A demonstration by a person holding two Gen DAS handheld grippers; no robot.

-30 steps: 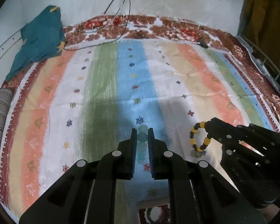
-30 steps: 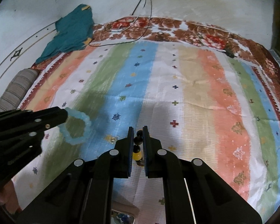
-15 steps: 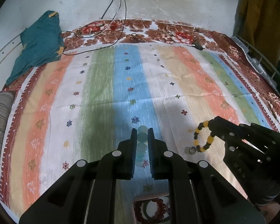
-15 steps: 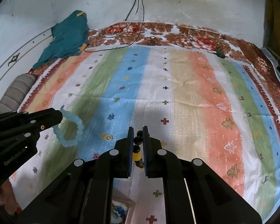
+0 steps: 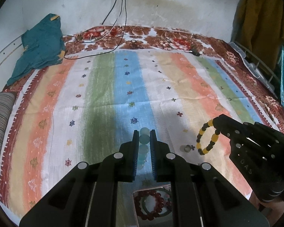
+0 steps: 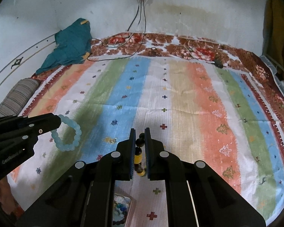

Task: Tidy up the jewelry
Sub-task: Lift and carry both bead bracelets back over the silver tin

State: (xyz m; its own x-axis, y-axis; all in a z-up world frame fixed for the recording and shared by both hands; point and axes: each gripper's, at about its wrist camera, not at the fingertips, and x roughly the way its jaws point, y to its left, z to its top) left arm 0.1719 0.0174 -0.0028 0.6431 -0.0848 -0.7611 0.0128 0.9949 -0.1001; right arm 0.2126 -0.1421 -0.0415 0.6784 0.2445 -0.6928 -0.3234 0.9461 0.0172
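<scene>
Striped bedspread point(image 5: 108, 102) covers the bed; nothing lies between the grippers and the cloth. Teal garment point(image 5: 39, 45) heaped at the far left corner. Striped bolster point(image 5: 0, 124) along the left edge. Cables point(image 5: 121, 19) run from a wall socket down onto the floral border. A small ring point(image 5: 187, 148) lies loose on the cloth, near the right gripper's bracelet.

Box point(image 5: 153, 204) below the left gripper holds a red bead bracelet and a green bangle.

Left gripper point(image 5: 144, 138): jaws nearly closed, clamped on the blue bracelet point(image 6: 67, 133), which hangs clear of the cloth.

Right gripper point(image 6: 140, 138): jaws nearly closed, clamped on the yellow-black bracelet point(image 5: 208, 136), also hanging free.
</scene>
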